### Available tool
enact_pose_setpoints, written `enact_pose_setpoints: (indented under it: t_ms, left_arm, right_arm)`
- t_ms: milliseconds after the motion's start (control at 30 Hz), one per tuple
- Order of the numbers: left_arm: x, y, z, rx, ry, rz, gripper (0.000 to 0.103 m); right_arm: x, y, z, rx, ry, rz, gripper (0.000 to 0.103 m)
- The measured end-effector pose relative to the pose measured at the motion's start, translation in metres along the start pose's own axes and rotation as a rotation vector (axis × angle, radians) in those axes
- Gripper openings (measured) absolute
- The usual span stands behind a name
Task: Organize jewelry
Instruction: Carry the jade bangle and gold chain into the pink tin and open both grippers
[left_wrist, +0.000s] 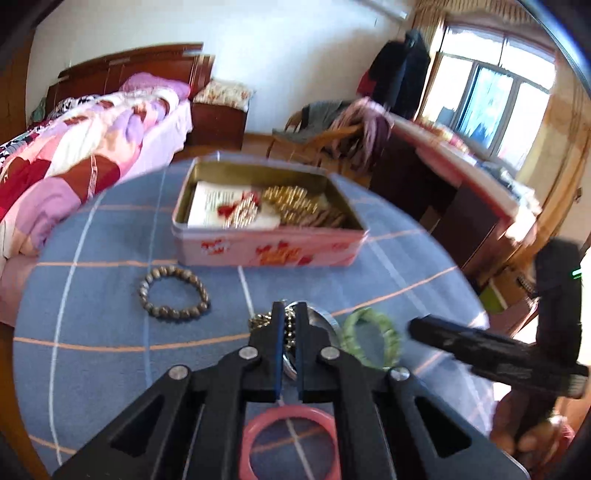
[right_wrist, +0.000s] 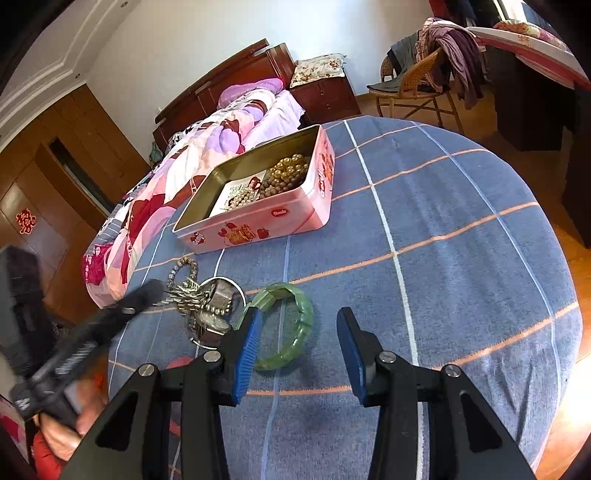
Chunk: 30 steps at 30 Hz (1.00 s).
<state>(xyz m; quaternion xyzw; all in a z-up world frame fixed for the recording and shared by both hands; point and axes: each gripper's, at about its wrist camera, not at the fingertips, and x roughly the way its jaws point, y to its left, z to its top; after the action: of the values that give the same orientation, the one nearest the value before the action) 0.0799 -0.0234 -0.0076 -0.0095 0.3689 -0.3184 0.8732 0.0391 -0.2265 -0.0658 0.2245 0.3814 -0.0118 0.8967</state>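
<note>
Your left gripper (left_wrist: 290, 314) has clamped tight on the metal chain (left_wrist: 290, 330) of tangled silver jewelry, while your right gripper (right_wrist: 299, 325) hangs half-open, empty, over the green bangle (right_wrist: 291, 325).

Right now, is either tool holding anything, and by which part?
The left tool pinches the metal chain partway along its links. The right tool is open and holds nothing.

White brand oval on pink tin (right_wrist: 279, 212) too small to read
</note>
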Motion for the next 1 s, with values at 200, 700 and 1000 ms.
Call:
enact_pose_setpoints:
  t_ms: [200,700,1000]
  left_arm:
    - [-0.032,0.003,0.011,-0.034,-0.084,-0.031,0.005]
    - [-0.071,0.035,0.002,-0.144,-0.189,0.024,0.005]
    - [-0.070,0.041,-0.005,-0.158,-0.181,0.036,0.005]
  right_arm:
    - [-0.006,0.008,-0.003,-0.017,-0.010,0.010,0.043]
    - [0.001,0.016,-0.013,-0.081,0.028,-0.045,0.043]
    - [0.026,0.026,-0.007,-0.127,0.050,-0.130,0.048]
